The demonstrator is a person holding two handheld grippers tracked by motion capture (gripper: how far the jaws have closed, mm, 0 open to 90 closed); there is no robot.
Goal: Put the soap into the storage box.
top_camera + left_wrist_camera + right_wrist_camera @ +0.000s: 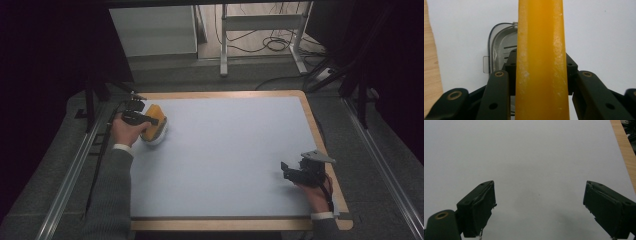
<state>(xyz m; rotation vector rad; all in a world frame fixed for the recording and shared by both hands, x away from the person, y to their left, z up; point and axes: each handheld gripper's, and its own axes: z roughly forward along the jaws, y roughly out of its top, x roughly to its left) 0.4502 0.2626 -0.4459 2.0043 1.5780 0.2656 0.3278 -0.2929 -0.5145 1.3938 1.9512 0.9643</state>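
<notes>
The left gripper (pixel 541 75) had its two black jaws closed against the flat sides of a yellow-orange sponge (pixel 541 60), which stood on edge between them and ran up the middle of the left gripper view. White flecks marked the sponge's long edges. Behind and below it lay a clear plastic container (pixel 500 47) with rounded corners, a small tab on one side and ribbed slots in its base; the sponge hid much of it, so whether the two touched could not be told.

In the high view the same left gripper (pixel 142 118) sat at the far left corner of the mat, held by the person's left hand (pixel 126 131), with the sponge (pixel 155 122) tilted above the pale container (pixel 159 137).

The right gripper (pixel 539 205) had its jaws spread wide with nothing between them, only bare pale blue-grey mat (pixel 529 157) showing in the gap. In the high view the right gripper (pixel 290 171) sat near the mat's right edge toward the near side, in the person's right hand (pixel 316 192), well apart from the sponge.

The mat (pixel 230 150) covered a wooden table (pixel 320 135), whose rim showed around it. Beyond the table stood a white metal frame (pixel 260 25) on the floor, with loose cables (pixel 275 42) beside it.
</notes>
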